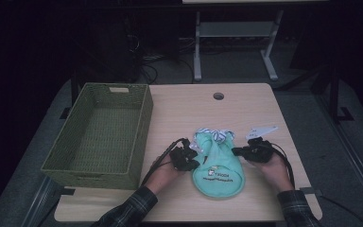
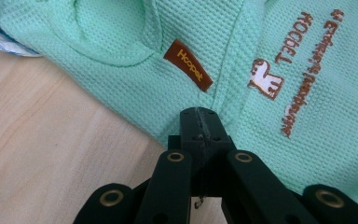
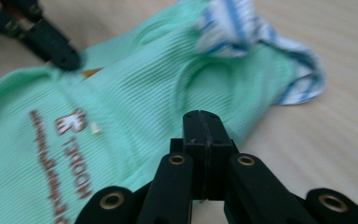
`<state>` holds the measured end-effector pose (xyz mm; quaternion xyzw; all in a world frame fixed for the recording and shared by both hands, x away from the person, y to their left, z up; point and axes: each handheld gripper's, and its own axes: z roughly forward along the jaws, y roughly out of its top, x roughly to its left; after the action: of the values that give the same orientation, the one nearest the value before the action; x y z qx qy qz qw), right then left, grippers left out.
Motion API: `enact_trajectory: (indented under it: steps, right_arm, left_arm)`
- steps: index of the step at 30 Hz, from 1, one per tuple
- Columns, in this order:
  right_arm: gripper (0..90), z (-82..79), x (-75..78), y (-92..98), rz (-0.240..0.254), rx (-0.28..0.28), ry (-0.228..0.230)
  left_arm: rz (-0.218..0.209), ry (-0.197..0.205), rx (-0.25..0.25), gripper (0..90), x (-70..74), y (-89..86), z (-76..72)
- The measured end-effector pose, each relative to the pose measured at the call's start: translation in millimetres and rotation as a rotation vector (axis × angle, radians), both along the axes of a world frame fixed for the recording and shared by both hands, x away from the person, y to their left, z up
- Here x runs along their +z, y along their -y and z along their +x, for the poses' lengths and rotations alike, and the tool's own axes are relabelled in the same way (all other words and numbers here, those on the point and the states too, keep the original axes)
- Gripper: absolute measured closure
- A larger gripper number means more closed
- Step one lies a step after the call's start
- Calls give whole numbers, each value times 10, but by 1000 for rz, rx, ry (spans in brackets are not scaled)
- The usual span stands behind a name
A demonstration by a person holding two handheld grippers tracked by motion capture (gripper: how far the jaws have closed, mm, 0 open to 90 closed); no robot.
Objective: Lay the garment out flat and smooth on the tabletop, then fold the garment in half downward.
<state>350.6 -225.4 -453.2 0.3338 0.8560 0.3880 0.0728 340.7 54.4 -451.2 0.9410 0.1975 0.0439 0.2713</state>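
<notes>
A mint-green waffle-knit pet garment [image 1: 217,172] lies flat on the wooden table [image 1: 179,109], its blue-and-white striped trim [image 1: 217,136] at the far end. It carries a brown label [image 2: 188,64] and brown printed lettering [image 2: 303,70]. My left gripper [image 1: 195,162] rests at the garment's left edge with its jaws shut. In the left gripper view its tip [image 2: 198,113] lies over the cloth's [image 2: 121,56] edge, with no fold seen between the jaws. My right gripper [image 1: 235,151] is shut at the garment's right edge, its tip [image 3: 205,116] just above the cloth [image 3: 144,88]. The left gripper [image 3: 67,58] appears across the garment.
A green woven basket [image 1: 144,118] stands on the table's left side with nothing in it. A round cable hole [image 1: 218,96] sits near the table's far edge. Bare wood lies between the garment and the far edge. A white table frame [image 1: 236,33] stands beyond on the floor.
</notes>
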Motion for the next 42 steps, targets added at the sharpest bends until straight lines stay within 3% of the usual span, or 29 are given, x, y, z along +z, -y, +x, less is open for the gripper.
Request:
enact_trajectory:
  steps: [2, 3, 7, 11, 20, 24, 29, 34, 36, 42]
  right_arm:
    - [900, -46, -26, -42, -8, 14, -17]
    - [900, -73, -70, -79, -52, 18, -20]
    - [900, -102, -124, -115, -92, 17, -28]
    - [900, -125, -118, -123, -102, 14, -28]
    - [900, -301, -124, -175, -91, 43, -29]
    - [900, -382, -127, -191, -85, 54, -31]
    - [899, -476, -130, -206, -75, 61, -33]
    - [898, -477, -130, -208, -74, 72, -32]
    - [881, -468, -127, -201, -73, 77, -25]
    - [804, -434, -57, -164, -41, 59, -8]
  left_arm:
    - [-1, 0, 1, 898, -1, -5, -1]
    - [-5, 0, 3, 898, -3, -9, -1]
    - [-13, -13, 8, 898, -4, -30, 3]
    - [-17, -20, 14, 897, -5, -55, -8]
    - [-23, -44, 16, 896, 1, -166, -177]
    - [-9, -47, -13, 896, 11, -205, -278]
    - [-22, -53, -15, 893, 7, -219, -348]
    - [-24, -72, -15, 885, 8, -230, -331]
    - [-47, -95, -7, 856, 5, -228, -324]
    - [-71, -82, 19, 730, 60, -263, -255]
